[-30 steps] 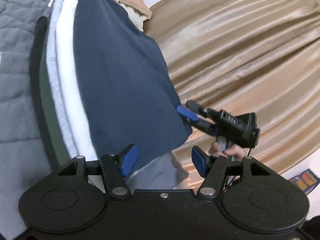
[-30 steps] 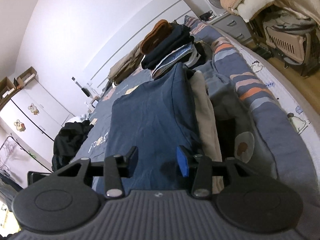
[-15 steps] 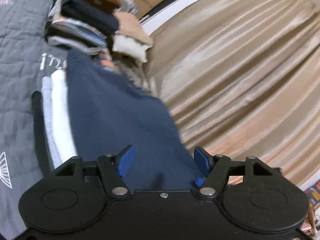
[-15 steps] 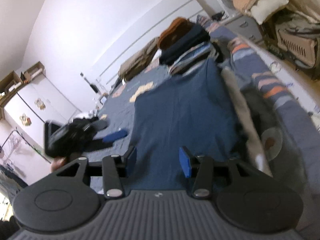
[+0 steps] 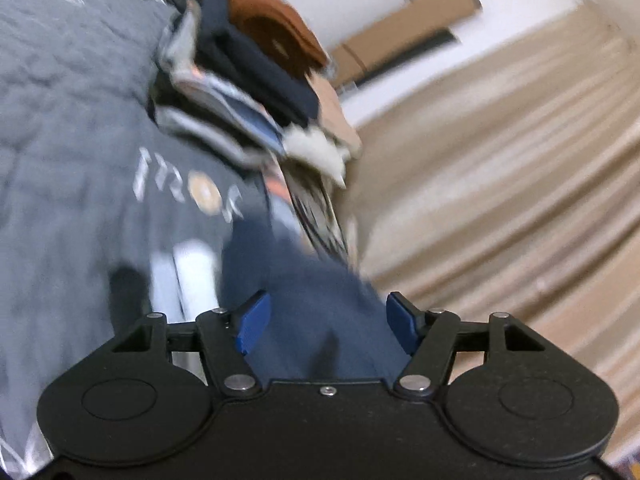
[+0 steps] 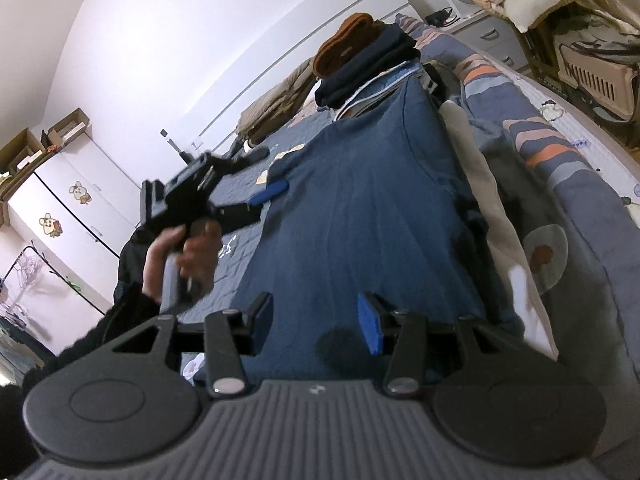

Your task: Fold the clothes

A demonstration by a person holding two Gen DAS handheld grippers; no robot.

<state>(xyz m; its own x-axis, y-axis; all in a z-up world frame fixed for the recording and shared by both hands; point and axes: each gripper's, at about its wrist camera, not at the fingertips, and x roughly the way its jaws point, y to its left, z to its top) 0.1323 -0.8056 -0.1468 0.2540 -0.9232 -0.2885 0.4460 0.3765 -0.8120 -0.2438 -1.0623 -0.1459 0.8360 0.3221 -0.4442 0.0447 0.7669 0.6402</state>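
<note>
In the right wrist view, the left gripper (image 6: pixel 264 184), held by a hand (image 6: pixel 180 256), hovers at the left edge of the navy garment (image 6: pixel 368 216), jaws apart and empty. The garment lies flat on the bed (image 6: pixel 592 208), before a stack of folded clothes (image 6: pixel 368 60). The right gripper (image 6: pixel 316 324) sits over its near edge, jaws apart, gripping nothing.

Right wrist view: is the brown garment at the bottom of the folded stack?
No, the brown garment lies on top of the folded stack, above the dark layers.

Black grippers (image 6: pixel 316 322) with blue-padded fingers (image 6: pixel 369 324); dark sleeve (image 6: pixel 120 320).
</note>
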